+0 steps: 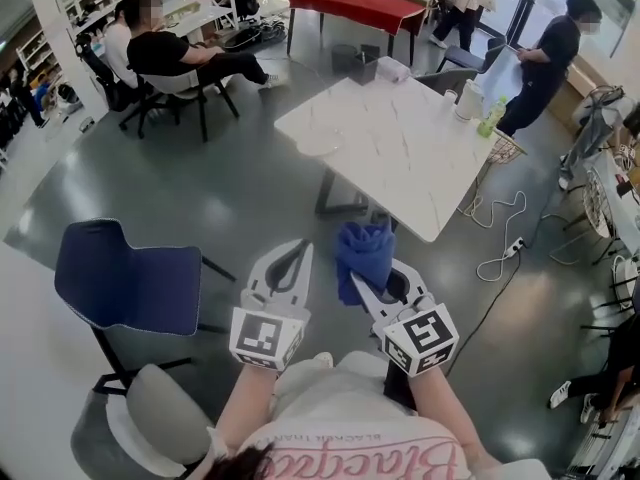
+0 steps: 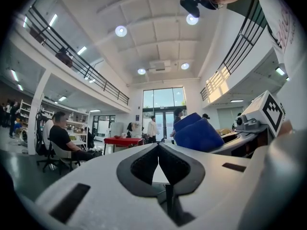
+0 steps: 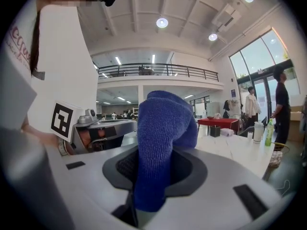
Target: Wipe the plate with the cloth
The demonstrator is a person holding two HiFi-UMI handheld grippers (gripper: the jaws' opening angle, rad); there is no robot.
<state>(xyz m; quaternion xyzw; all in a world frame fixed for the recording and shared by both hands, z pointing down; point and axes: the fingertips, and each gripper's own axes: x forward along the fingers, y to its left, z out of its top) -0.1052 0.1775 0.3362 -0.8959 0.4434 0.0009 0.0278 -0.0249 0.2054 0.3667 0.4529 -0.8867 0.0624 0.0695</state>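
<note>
The left gripper [image 2: 158, 148] is empty, its two dark-padded jaws closed tip to tip with nothing between them. The right gripper [image 3: 156, 158] is clamped on a blue cloth [image 3: 163, 128], which stands up out of the jaws in a thick fold and spills over their tips. In the head view both grippers are held side by side, close in front of the person, above the grey floor [image 1: 200, 198]; each one's marker cube faces up and the cloth sits at the far end of the right one. Neither gripper reaches the white marble-patterned table [image 1: 400, 158], which stands farther off and a little to the right. The plate [image 1: 318, 145], pale and shallow, lies on that table near its left corner, well apart from the cloth and from both grippers. At the table's far right end stand a green bottle [image 1: 491, 116] and a white cup [image 1: 467, 100]. A dark blue chair [image 1: 125, 283] stands on the left, just left of the left gripper, and a pale grey chair [image 1: 165, 408] is at the near left beside the person's body. A white cable [image 1: 500, 238] trails across the floor to the right of the table. Farther back stand a red-covered table [image 1: 355, 6] and shelving, with a seated person [image 1: 165, 53] at the far left and a standing person [image 1: 545, 63] at the far right.
</note>
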